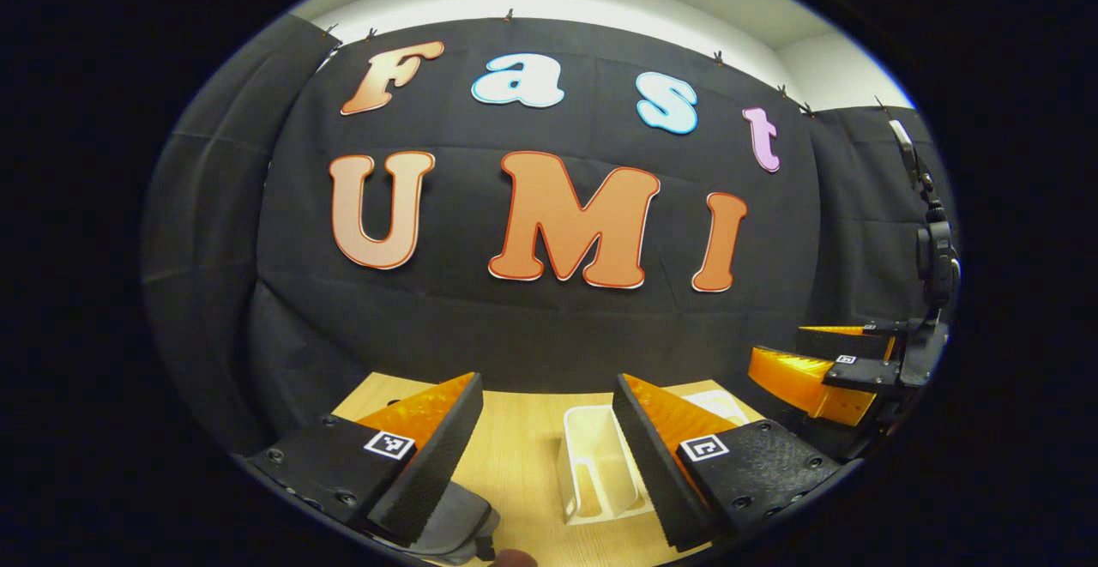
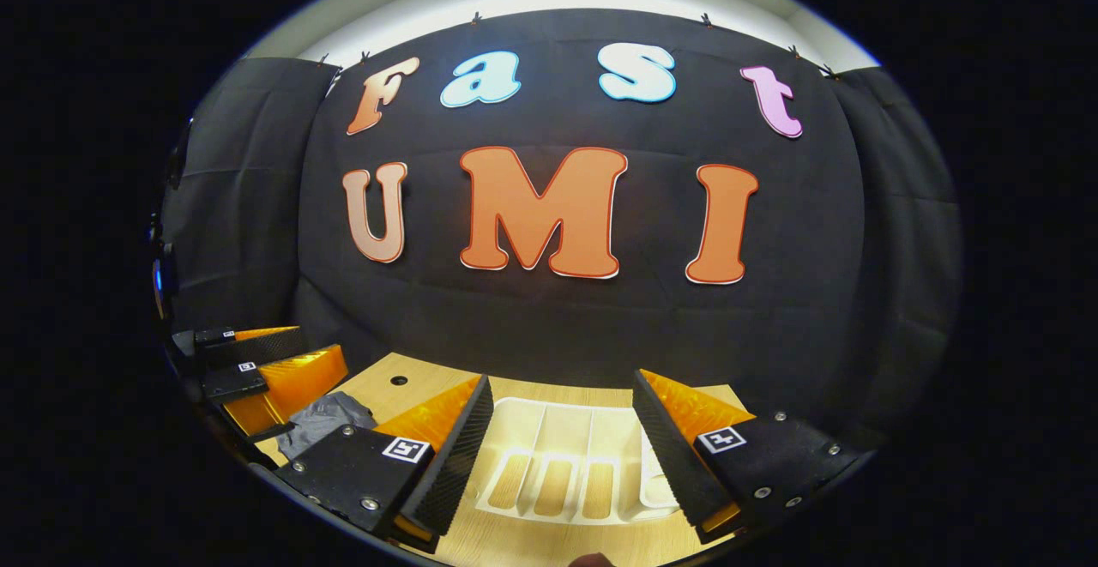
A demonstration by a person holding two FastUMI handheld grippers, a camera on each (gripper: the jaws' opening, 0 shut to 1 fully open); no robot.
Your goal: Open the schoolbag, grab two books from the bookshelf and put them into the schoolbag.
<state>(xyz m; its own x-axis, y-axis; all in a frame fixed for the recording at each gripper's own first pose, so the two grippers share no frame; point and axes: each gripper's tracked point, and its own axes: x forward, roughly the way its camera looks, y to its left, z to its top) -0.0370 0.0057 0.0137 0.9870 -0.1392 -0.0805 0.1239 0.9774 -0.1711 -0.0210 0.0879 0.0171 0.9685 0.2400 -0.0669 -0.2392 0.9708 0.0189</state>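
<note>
The white bookshelf rack point(image 1: 598, 464) stands on the wooden table, straight ahead between the fingers of my left gripper point(image 1: 547, 378), which is open and holds nothing. A corner of the grey schoolbag point(image 1: 463, 522) lies low under its left finger. In the right gripper view the bookshelf rack point(image 2: 566, 460) shows its dividers and tan slots, and my right gripper point(image 2: 562, 376) is open around empty air above it. The grey schoolbag point(image 2: 322, 419) lies crumpled at the left. Each view also catches the other gripper at its edge: the right gripper point(image 1: 776, 342) and the left gripper point(image 2: 319, 340).
The light wooden table point(image 1: 515, 447) ends at the black cloth wall close behind the rack. A small dark hole point(image 2: 399, 380) marks the table point(image 2: 403, 400) near its back left. A black stand with a device point(image 1: 935, 258) rises at the far right.
</note>
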